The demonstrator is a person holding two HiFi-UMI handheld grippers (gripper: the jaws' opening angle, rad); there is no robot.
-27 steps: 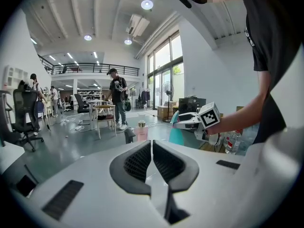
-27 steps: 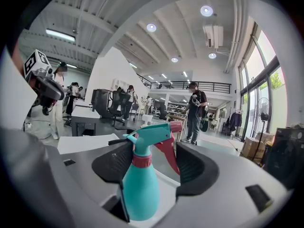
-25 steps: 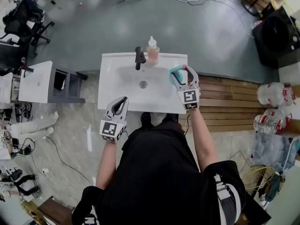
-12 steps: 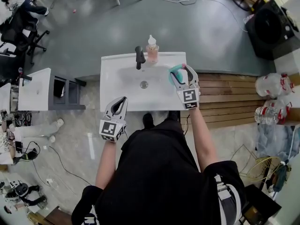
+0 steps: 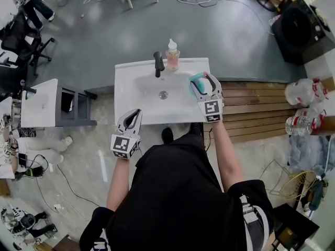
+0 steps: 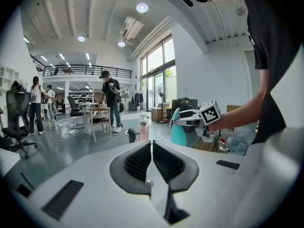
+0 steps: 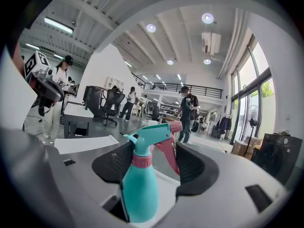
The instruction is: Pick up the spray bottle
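The teal spray bottle (image 5: 196, 77) with a pink collar and trigger hangs over the right side of the white sink (image 5: 131, 95), and my right gripper (image 5: 201, 79) is shut on it. In the right gripper view the bottle (image 7: 140, 184) stands upright between the pads, nozzle pointing left, with my right gripper (image 7: 154, 148) round its neck. My left gripper (image 5: 137, 112) is shut and empty at the sink's front left edge. From the left gripper view its jaws (image 6: 152, 144) meet, and the held bottle (image 6: 178, 132) shows beyond them.
A black faucet (image 5: 158, 63) and a pink soap bottle (image 5: 172, 56) stand at the sink's back edge. A white cabinet (image 5: 39, 95) is to the left and a wooden slat platform (image 5: 251, 109) with large water bottles (image 5: 303, 93) to the right. People stand farther off.
The head view has drifted a little, so the sink sits slightly further right. Both grippers keep nearly the same places, and the right one still holds the bottle.
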